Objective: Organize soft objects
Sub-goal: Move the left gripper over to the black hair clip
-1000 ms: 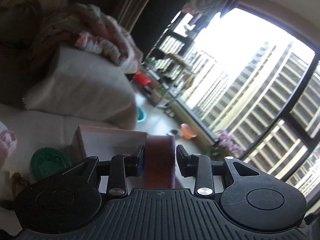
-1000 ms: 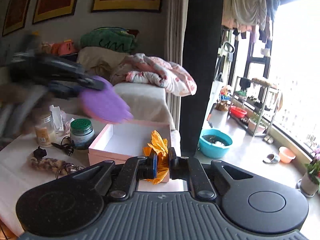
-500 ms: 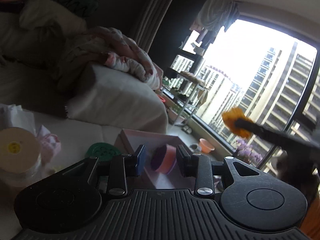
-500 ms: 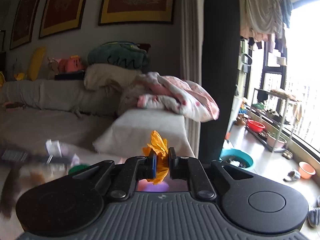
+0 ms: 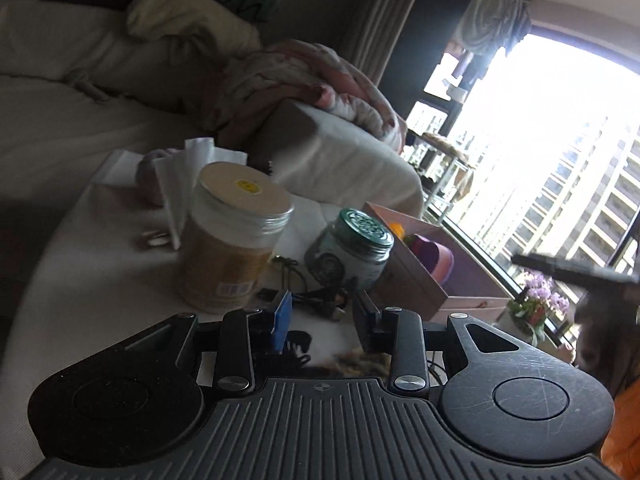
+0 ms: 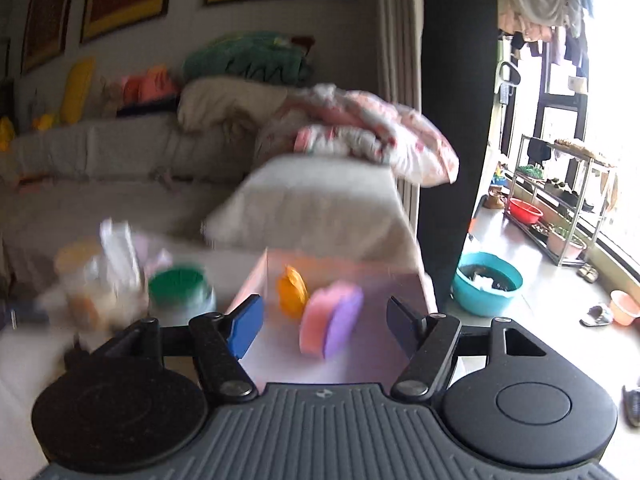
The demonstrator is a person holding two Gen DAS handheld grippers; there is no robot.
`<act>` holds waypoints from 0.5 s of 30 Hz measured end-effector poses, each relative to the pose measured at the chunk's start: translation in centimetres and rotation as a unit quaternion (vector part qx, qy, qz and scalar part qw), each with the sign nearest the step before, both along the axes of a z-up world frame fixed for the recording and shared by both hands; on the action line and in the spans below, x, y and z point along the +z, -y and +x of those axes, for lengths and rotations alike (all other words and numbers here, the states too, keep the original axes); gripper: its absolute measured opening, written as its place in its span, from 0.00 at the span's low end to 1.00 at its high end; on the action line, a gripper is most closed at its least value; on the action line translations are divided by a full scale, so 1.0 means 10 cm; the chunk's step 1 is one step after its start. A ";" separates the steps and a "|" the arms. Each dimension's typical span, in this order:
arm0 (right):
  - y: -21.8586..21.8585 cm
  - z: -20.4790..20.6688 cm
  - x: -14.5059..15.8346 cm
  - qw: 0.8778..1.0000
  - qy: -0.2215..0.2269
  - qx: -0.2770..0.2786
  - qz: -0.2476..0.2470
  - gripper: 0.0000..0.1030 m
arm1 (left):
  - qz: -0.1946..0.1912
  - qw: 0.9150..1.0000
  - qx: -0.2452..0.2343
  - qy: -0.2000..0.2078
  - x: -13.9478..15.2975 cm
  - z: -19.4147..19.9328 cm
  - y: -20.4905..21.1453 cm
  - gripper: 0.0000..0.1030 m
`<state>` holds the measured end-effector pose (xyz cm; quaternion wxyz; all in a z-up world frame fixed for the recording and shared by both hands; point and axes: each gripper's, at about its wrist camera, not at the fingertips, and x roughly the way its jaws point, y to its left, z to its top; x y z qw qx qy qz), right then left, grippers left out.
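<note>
A pink box (image 6: 340, 364) stands on the white table. Inside it lie a pink and purple soft sponge (image 6: 330, 324) and a yellow-orange soft object (image 6: 293, 290). My right gripper (image 6: 324, 322) is open and empty, just above the box's near side. In the left wrist view the box (image 5: 412, 284) is to the right, with the sponge (image 5: 434, 258) and a bit of orange (image 5: 396, 228) showing inside. My left gripper (image 5: 322, 318) is open and empty, low over the table in front of the jars. A furry brown thing (image 5: 360, 360) lies under it, blurred.
A tall beige-lidded jar (image 5: 232, 236) and a short green-lidded jar (image 5: 348, 252) stand left of the box, with black cables (image 5: 316, 300) and tissue (image 5: 188, 168) nearby. A sofa with pillows and a floral blanket (image 6: 372, 136) is behind. A teal basin (image 6: 488, 284) is on the floor.
My right gripper opened and let the orange object go into the box. My left gripper, having dropped the sponge there, drew back left toward the jars and lower.
</note>
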<state>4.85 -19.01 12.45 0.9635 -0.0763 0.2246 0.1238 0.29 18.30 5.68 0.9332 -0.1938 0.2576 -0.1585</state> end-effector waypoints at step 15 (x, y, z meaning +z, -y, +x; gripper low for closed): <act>-0.51 -0.46 -0.81 0.996 -0.064 0.061 -0.022 0.68 | 0.028 0.998 0.048 -0.027 -0.01 0.16 0.08 0.36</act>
